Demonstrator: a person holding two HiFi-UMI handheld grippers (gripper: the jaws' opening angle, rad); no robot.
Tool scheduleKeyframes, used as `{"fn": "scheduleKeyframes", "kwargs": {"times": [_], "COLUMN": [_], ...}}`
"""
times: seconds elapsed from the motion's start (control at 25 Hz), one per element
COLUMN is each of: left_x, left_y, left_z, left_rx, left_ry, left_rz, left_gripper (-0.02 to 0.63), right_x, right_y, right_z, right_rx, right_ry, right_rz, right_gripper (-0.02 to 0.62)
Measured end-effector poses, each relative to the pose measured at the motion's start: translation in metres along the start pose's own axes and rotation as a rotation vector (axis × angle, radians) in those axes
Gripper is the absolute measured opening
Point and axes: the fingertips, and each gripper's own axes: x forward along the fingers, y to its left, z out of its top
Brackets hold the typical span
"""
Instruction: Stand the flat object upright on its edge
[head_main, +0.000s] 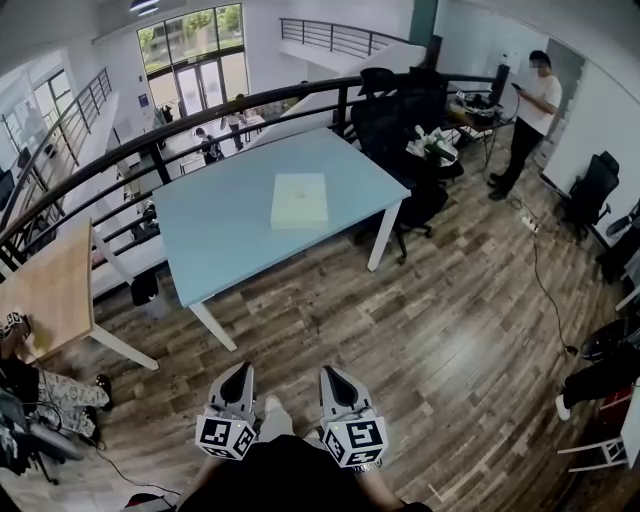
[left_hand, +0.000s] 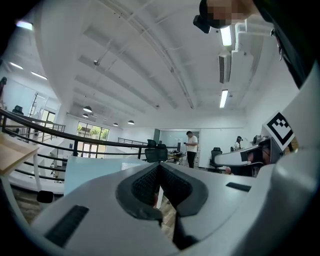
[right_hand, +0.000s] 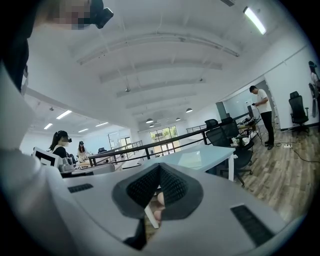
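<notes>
A flat, pale cream rectangular object (head_main: 299, 200) lies flat on the light blue table (head_main: 220, 235), toward its far right part. Both grippers hang low near my body, well short of the table, over the wooden floor. My left gripper (head_main: 240, 370) is shut with nothing between its fingers, and so is my right gripper (head_main: 333, 373) beside it. In the left gripper view the shut jaws (left_hand: 159, 169) point toward the blue table (left_hand: 90, 170). The right gripper view shows the closed jaws (right_hand: 160, 169) with the table (right_hand: 200, 157) beyond them.
Black office chairs (head_main: 398, 112) stand at the table's far right corner. A black railing (head_main: 150, 140) runs behind the table. A wooden table (head_main: 50, 290) is at the left. A person (head_main: 530, 110) stands at the back right by a cluttered desk. A cable (head_main: 545, 290) crosses the floor.
</notes>
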Motion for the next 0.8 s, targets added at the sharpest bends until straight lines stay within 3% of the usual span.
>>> {"fn": "scheduleKeyframes", "kwargs": {"times": [0.2, 0.8], "left_x": [0.002, 0.013], "left_y": [-0.005, -0.001], "left_z": [-0.002, -0.009], "left_rx": [0.002, -0.021], "left_ry": [0.001, -0.004], "left_rz": [0.005, 0.022], "left_gripper": [0.003, 0.003], "right_x": [-0.004, 0.005], "right_y": [-0.008, -0.012], "right_z": [0.002, 0.008], "right_rx": [0.047, 0.033], "right_ry": [-0.022, -0.019], "right_rz": [0.014, 0.043], "right_gripper": [0.008, 0.008]}}
